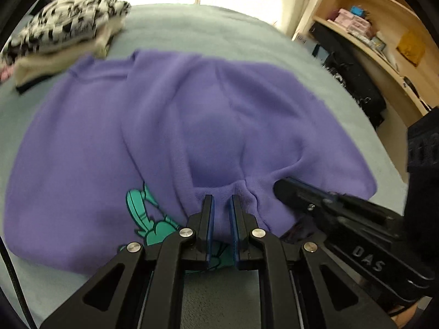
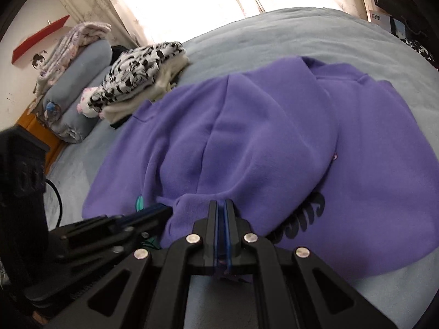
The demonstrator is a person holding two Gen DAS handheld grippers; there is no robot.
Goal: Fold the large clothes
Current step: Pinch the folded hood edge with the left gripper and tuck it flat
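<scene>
Two grippers, left (image 1: 221, 200) and right (image 2: 221, 205), each pinch one purple sweatshirt (image 1: 170, 126) edge, side by side, on the bed (image 1: 208, 24). We judge uneven carrying could skew the fold; thin grips might slip.

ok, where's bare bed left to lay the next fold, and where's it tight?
Free: the grey-blue bedspread beyond the purple sweatshirt, between the folded stack and the wooden shelves; also the strip near its right side in the right wrist view. Tight: the near hem, where left gripper and right gripper pinch cloth close together, and the stack corner.
</scene>
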